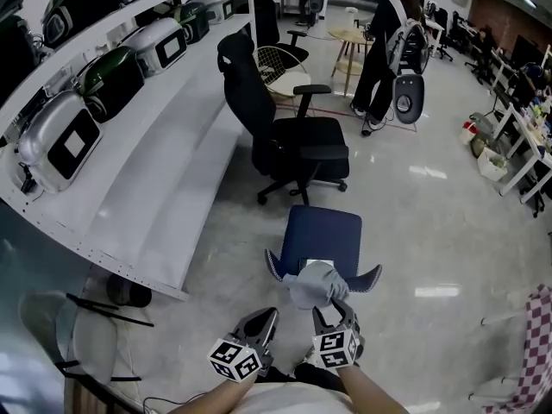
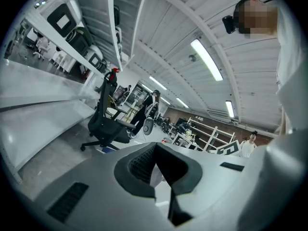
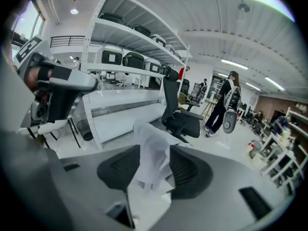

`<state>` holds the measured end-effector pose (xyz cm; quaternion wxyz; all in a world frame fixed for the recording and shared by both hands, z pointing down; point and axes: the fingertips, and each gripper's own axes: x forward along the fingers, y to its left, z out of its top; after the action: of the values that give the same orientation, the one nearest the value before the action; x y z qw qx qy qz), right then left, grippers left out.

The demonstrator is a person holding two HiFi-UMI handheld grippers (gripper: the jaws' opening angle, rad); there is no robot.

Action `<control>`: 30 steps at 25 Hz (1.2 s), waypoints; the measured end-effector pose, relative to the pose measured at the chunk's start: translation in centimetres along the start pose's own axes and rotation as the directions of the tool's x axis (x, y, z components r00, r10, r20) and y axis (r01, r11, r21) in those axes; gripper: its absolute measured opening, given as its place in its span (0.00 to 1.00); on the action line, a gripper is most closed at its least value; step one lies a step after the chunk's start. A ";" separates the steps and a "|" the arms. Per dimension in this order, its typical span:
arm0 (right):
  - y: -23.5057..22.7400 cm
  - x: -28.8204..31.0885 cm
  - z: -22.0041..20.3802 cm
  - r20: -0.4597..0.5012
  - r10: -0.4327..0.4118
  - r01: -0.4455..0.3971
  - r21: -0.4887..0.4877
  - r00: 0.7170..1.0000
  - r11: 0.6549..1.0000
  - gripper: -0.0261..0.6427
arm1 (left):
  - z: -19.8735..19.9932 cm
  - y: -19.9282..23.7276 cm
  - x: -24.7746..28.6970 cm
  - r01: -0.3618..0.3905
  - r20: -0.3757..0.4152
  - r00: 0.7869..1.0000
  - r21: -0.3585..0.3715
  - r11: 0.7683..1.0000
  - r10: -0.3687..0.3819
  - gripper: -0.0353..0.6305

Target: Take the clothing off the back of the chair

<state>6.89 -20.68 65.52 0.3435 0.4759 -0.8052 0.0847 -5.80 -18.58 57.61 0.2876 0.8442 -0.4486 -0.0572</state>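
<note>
A pale grey-white garment (image 1: 316, 283) lies bunched on the top edge of the back of a blue chair (image 1: 323, 234), just in front of me. My right gripper (image 1: 333, 311) reaches down onto it. In the right gripper view the garment (image 3: 153, 150) stands up between the two dark pads (image 3: 120, 170), and the right gripper (image 3: 154, 171) is open around it, not pinching. My left gripper (image 1: 261, 320) hangs just left of the chair back, apart from the garment. In the left gripper view the left gripper (image 2: 161, 171) is open, with only a pale sliver showing past its jaws.
A black office chair (image 1: 293, 141) stands beyond the blue one. Long white shelving (image 1: 164, 188) with several appliances runs along the left. A person (image 1: 379, 50) stands far back by a small table. A wire-frame chair (image 1: 86, 335) sits at lower left, a checkered cloth (image 1: 536, 343) at the right edge.
</note>
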 end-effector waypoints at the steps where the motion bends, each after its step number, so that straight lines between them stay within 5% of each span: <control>1: -0.1 0.3 -0.1 -0.006 0.002 -0.002 -0.001 1.000 1.000 0.32 | 0.0 0.1 0.1 -0.002 0.000 1.000 0.000 1.000 0.002 0.06; 8: -0.2 2.1 -0.9 -0.051 0.005 -0.005 -0.008 0.999 1.000 0.39 | 0.3 1.0 0.4 -0.018 -0.006 1.000 0.001 1.000 0.018 0.06; 30: -1.0 5.8 -2.9 -0.156 -0.043 0.050 0.040 0.987 0.998 0.38 | 0.9 3.5 0.0 -0.071 -0.014 0.997 -0.018 0.997 0.071 0.06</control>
<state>7.27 -23.99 71.21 0.3965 0.4939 -0.7626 0.1312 -8.65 -20.49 58.79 0.3003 0.8255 -0.4757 -0.0455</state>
